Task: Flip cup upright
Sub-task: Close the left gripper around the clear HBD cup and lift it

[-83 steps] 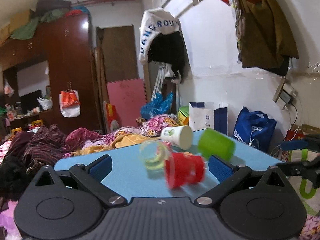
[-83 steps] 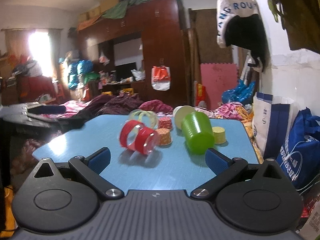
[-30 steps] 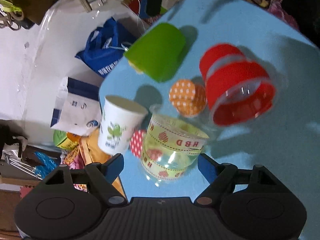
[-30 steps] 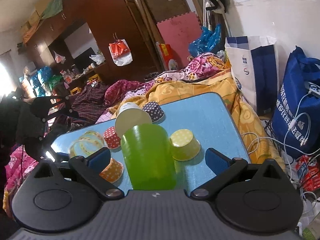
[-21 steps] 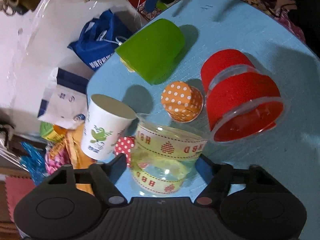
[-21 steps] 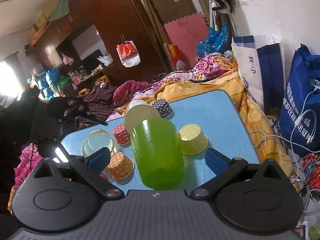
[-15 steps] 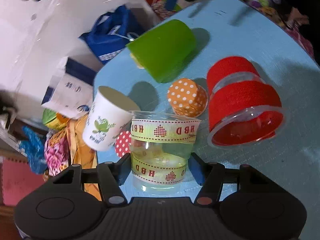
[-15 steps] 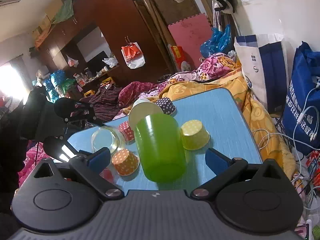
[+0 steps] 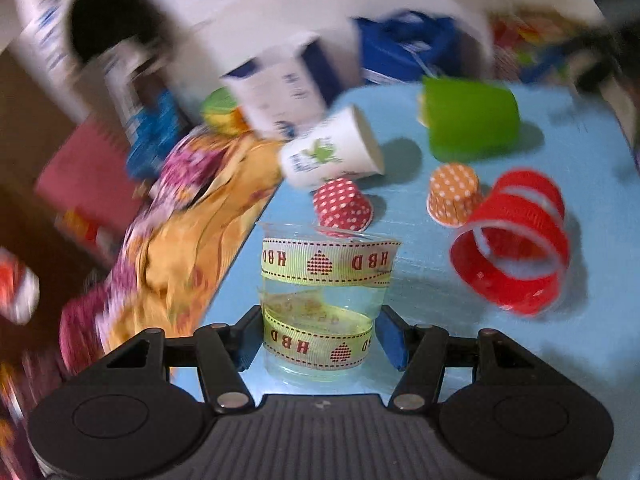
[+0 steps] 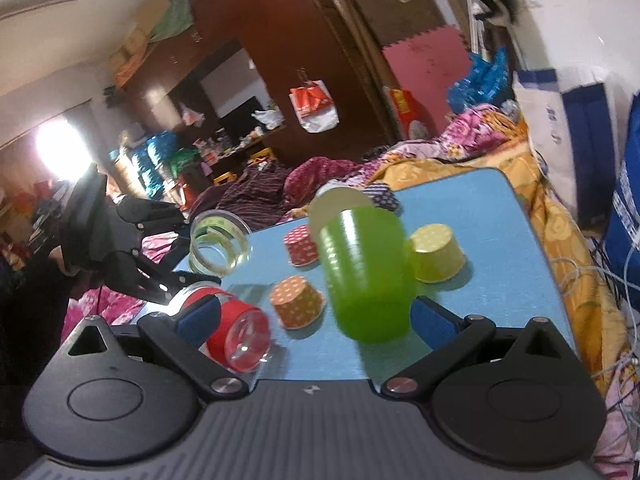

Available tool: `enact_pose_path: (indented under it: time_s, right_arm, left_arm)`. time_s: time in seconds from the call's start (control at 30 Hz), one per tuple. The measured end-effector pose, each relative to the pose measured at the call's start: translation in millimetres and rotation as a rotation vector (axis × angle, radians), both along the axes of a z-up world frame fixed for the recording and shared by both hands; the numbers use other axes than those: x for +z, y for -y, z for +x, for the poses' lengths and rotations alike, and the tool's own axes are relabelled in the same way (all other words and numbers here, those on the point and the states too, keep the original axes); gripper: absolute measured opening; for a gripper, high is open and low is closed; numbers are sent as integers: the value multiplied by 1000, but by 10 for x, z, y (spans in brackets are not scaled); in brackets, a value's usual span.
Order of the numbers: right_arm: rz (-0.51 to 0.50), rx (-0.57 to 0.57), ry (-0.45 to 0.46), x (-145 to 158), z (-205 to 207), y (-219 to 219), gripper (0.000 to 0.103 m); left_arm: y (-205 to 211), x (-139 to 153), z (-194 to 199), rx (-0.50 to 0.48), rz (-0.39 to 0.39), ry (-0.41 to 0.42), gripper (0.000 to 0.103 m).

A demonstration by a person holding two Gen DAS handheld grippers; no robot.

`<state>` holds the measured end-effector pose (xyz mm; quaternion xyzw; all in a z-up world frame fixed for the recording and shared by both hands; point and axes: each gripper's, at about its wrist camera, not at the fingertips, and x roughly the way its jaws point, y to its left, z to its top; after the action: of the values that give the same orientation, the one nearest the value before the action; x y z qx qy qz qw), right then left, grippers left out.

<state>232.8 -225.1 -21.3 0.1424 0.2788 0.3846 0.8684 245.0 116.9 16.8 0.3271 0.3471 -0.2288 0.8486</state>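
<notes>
Clear cup [image 9: 326,300] — upright, mouth up

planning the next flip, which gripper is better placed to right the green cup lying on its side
Right. The right gripper is open with the green cup lying between its fingers, close in. The left gripper is shut on the clear ribbon cup, far from it.

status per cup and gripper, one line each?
clear ribbon cup: mouth up, gripped
left gripper: shut on the clear ribbon cup
right gripper: open, holding nothing
green cup: on its side
red cup: on its side
white paper cup: on its side
orange dotted cup: upside down
</notes>
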Motion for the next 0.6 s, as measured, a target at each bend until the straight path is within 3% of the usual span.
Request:
enact_pose_path:
  time_s: [0.13,0.3,0.47,0.6]
  right_arm:
    - [6,28,-13,-12,-87,-73,102]
    - [33,70,37,-23,-339,-85,102]
    - [42,115,81,-113,-616,-42,102]
    - [38,120,81,-172,-706,34,102]
  left_arm:
    - [-53,-2,-227,173,-54,-60,63]
    - [21,185,-691,302,-74,-107,63]
    - [318,275,-1042,364,-123,-216,64]
    - [567,71,-1093,428,-213,-351,63]
